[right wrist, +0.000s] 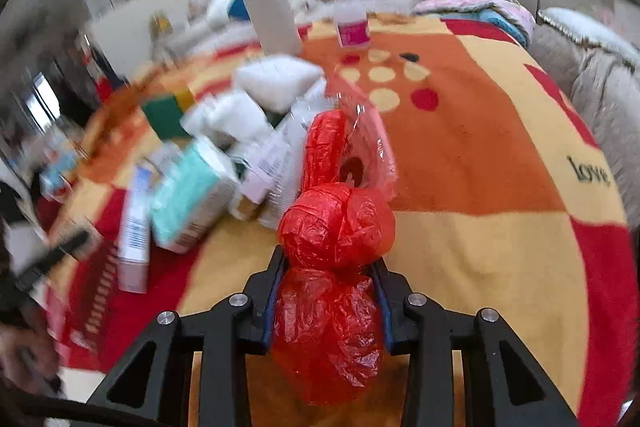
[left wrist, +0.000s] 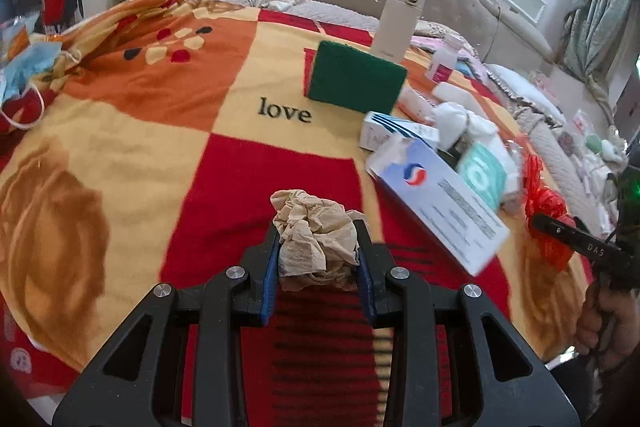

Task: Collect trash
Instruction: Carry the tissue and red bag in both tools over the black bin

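Red, orange and cream blanket point(left wrist: 132, 131) is covering the bed, carrying a clutter of boxes point(left wrist: 436, 195), a green sponge point(left wrist: 356, 77) and a white flask point(left wrist: 398, 21). The right gripper point(right wrist: 328, 267) is clamping its jaws on a crumpled red plastic bag point(right wrist: 332, 227) beside that clutter, while the left gripper point(left wrist: 318, 239) is pinching a crumpled beige tissue point(left wrist: 314, 235) over the blanket.

In the right wrist view, motion blur smears the heap of white and teal cartons point(right wrist: 192, 195) at ten o'clock — no print on them can be read. The crumpled red plastic bag point(right wrist: 332, 227) hides its own lower end behind the black fingers point(right wrist: 276, 291). In the left wrist view, the crumpled beige tissue paper point(left wrist: 316, 239) covers the blue pads' inner faces — and the pale blue face masks point(left wrist: 24, 75) at nine o'clock are cut by the edge.
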